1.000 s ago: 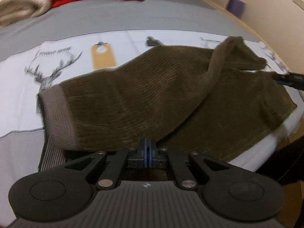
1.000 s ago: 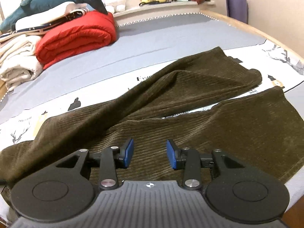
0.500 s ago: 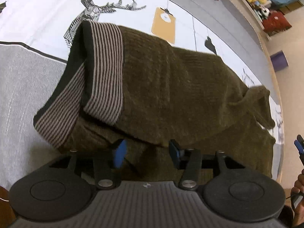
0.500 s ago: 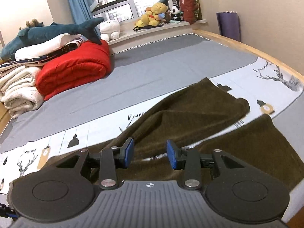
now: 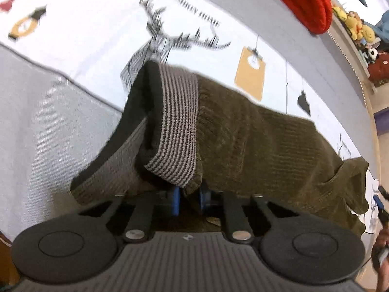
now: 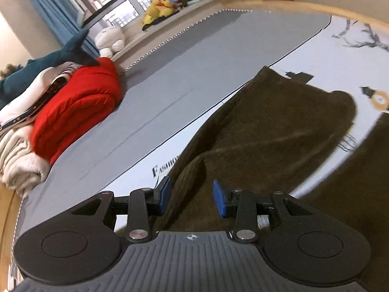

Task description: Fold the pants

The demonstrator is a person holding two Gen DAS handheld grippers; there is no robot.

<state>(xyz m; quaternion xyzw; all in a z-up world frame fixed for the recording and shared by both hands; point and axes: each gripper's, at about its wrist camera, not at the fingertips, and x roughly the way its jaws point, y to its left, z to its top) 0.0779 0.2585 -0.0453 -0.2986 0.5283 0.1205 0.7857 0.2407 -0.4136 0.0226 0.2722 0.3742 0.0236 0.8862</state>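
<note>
The dark olive corduroy pants (image 5: 255,141) lie across the printed bed sheet (image 5: 73,36). Their striped grey waistband (image 5: 180,121) is doubled over at the left end. My left gripper (image 5: 189,199) points steeply down at the waistband's near corner. Its jaws are closing, and a fold of the fabric is pinched between the blue pads. In the right wrist view a pant leg (image 6: 279,131) stretches away to the right. My right gripper (image 6: 192,194) hovers over that leg's near part, open, its pads clear of the cloth.
A red quilt (image 6: 80,112), cream blankets (image 6: 17,160) and a shark plush (image 6: 48,60) are piled at the bed's far left. Plush toys (image 6: 163,2) line the window sill. The wooden bed frame (image 6: 316,7) rims the far side. A person's hand (image 5: 383,243) shows at the right edge.
My left gripper opened, rolled and shifted to the waistband end, then narrowed onto its corner. My right gripper swung sideways along the leg and rolled, its jaws as wide as before.
</note>
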